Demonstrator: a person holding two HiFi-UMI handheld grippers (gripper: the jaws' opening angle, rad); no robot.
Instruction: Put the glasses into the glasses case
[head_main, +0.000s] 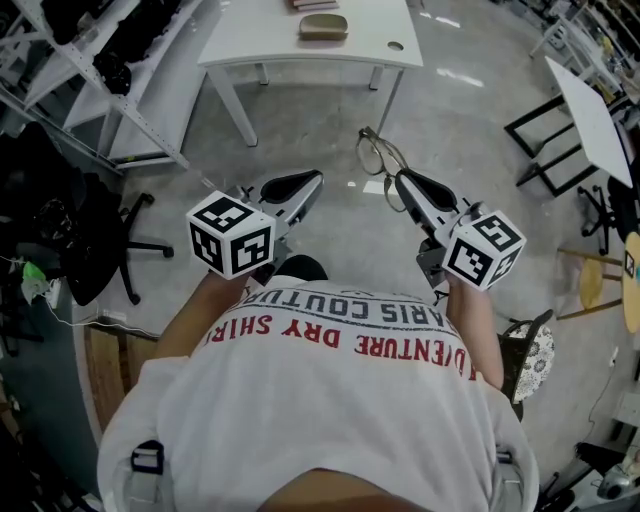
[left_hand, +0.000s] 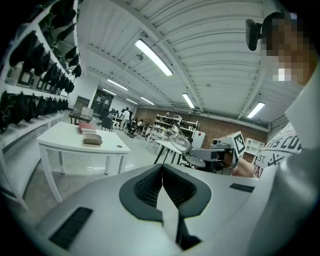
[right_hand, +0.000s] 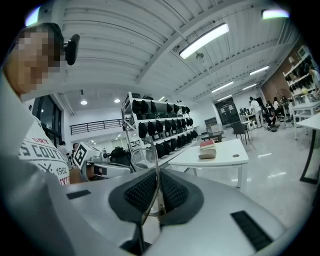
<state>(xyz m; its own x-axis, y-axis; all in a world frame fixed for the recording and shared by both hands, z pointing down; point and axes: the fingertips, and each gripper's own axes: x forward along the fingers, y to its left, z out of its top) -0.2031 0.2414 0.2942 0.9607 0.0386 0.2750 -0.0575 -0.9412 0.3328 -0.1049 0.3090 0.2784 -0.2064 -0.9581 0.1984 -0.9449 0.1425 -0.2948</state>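
Observation:
The thin-framed glasses (head_main: 378, 160) stick up and forward from my right gripper (head_main: 400, 180), which is shut on one temple arm; in the right gripper view a lens of the glasses (right_hand: 145, 159) rises just above the pressed pads. My left gripper (head_main: 315, 178) is held level beside it, shut with nothing in it (left_hand: 161, 167). The tan glasses case (head_main: 323, 27) lies closed on the white table (head_main: 260, 45) ahead, well beyond both grippers. The case (left_hand: 92, 140) and the glasses (left_hand: 180, 142) both show in the left gripper view, the case (right_hand: 206, 154) in the right one.
A stack of books (head_main: 315, 4) lies behind the case. A shelving rack (head_main: 100, 60) with dark items and a black office chair (head_main: 100, 250) stand at the left. A black-framed table (head_main: 590, 120) and a wooden stool (head_main: 590, 280) are at the right. Bare grey floor lies between me and the table.

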